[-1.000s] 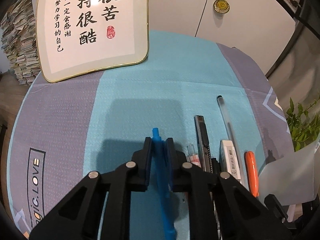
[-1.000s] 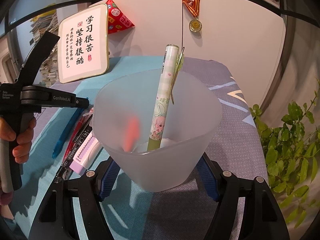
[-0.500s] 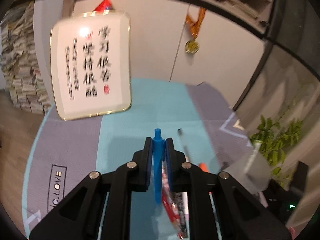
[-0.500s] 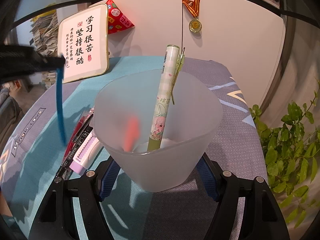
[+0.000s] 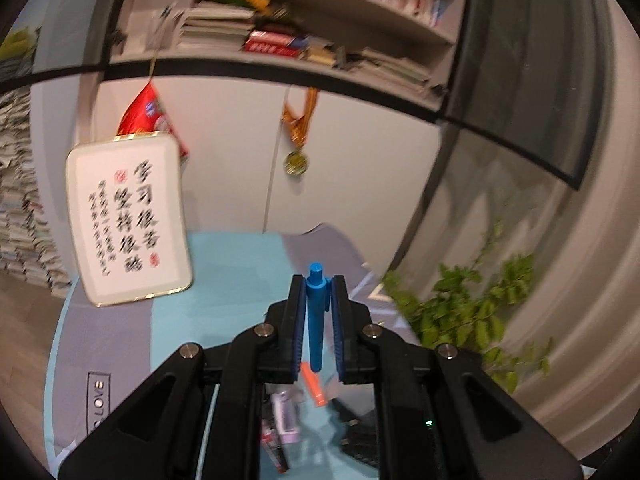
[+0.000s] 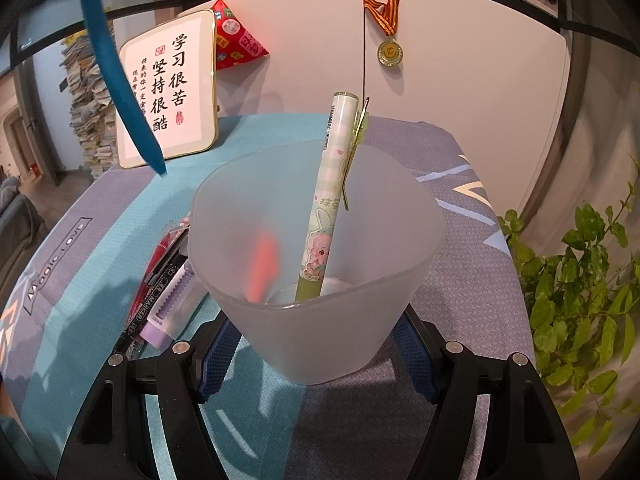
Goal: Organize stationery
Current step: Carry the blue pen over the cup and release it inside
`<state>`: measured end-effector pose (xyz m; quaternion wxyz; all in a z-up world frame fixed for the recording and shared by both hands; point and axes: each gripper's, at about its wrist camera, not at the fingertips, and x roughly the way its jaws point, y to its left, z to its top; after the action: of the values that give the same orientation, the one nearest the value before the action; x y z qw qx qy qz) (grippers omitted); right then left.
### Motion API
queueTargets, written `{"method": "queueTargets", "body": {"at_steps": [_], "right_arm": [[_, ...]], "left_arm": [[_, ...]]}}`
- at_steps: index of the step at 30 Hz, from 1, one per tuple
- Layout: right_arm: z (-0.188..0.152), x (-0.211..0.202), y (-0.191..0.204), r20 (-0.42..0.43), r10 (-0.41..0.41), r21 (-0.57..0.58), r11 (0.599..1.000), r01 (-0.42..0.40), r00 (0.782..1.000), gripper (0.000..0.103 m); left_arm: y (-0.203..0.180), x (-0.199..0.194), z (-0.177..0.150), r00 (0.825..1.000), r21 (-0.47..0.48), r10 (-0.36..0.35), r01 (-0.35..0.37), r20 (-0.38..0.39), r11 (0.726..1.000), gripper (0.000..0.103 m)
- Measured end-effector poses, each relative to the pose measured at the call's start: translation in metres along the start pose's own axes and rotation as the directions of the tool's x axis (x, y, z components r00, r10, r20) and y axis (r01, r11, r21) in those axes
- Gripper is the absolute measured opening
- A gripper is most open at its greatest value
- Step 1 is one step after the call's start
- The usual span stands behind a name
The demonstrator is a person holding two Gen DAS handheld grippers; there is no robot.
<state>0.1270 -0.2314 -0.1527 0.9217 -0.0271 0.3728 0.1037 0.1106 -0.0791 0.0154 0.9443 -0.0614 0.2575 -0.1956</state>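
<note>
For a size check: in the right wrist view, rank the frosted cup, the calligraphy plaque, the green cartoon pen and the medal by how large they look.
1. frosted cup, though nearness to the camera inflates it.
2. calligraphy plaque.
3. green cartoon pen.
4. medal, smallest and farthest away.

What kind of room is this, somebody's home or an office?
Probably a home study. Shelves of books run along the wall, a medal and a framed calligraphy plaque hang or stand there, and pens lie on the cloth-covered desk.
</note>
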Motion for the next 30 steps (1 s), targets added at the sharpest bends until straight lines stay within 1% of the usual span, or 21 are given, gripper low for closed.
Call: {"method": "queueTargets", "body": {"at_steps": [2,5,11,23,30], "right_arm": [[0.0,0.0,0.0,-0.001,0.0,-0.001,1.0,0.0,1.0,0.073],[0.0,-0.001,0.0,0.0,0.0,-0.001,1.0,0.0,1.0,0.073],[0.001,-0.002,0.0,0.001,0.003,0.003,1.0,-0.003,1.0,0.073],[0.001,-0.001,-0.001,0.001,0.007,0.007,1.0,-0.007,1.0,0.073],[0.001,-0.001,-0.001,0.001,0.008,0.007,1.0,-0.008,1.0,0.073]], "left_arm": [[-0.01,-0.001,0.003,1.0,0.017,-0.023,0.023,0.008,1.0,0.01],[-0.023,0.002,0.003,0.999,0.035,-0.047,0.047,-0.001,0.998,0.01],[-0.032,0.02,-0.006,0.996,0.046,-0.066,0.069,-0.065,0.997,0.01],[-0.032,0.042,-0.022,0.989,0.063,-0.048,0.057,-0.14,0.996,0.01],[-0.028,0.054,-0.032,0.98,0.053,-0.045,0.057,-0.194,0.997,0.01]]}}
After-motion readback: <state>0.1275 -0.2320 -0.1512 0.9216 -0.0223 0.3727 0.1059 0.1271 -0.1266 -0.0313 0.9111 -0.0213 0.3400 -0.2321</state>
